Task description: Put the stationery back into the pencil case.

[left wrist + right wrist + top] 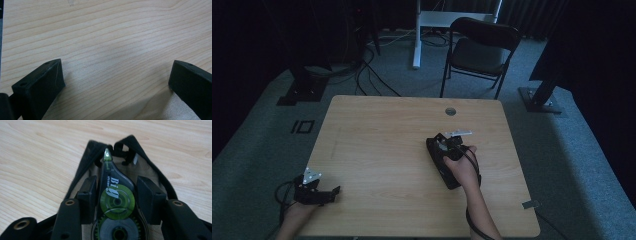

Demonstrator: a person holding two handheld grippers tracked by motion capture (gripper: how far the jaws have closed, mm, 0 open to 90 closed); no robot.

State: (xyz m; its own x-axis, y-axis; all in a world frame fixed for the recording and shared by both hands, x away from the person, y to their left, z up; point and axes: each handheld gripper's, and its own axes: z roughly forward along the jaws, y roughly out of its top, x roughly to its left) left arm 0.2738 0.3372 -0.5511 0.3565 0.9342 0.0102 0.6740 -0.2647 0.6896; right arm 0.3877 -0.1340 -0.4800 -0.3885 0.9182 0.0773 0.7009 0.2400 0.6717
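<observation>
A pale wooden table [377, 150] carries the work, with a black folding chair [479, 50] on the floor beyond its far edge. Right of the table's middle lies an open black pouch [85, 157] with a tan lining. The right gripper [116, 195] reaches into it, its fingers [86, 195] pinching a green correction tape dispenser [116, 200], tip pointing toward the pouch's far end. The left gripper [116, 82] rests at the table's near left corner, fingers [40, 85] spread over bare wood

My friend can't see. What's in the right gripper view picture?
Two black jaws grip a green correction tape, tip pointing into an open black pouch. The pouch lies on a pale wooden table.
</observation>
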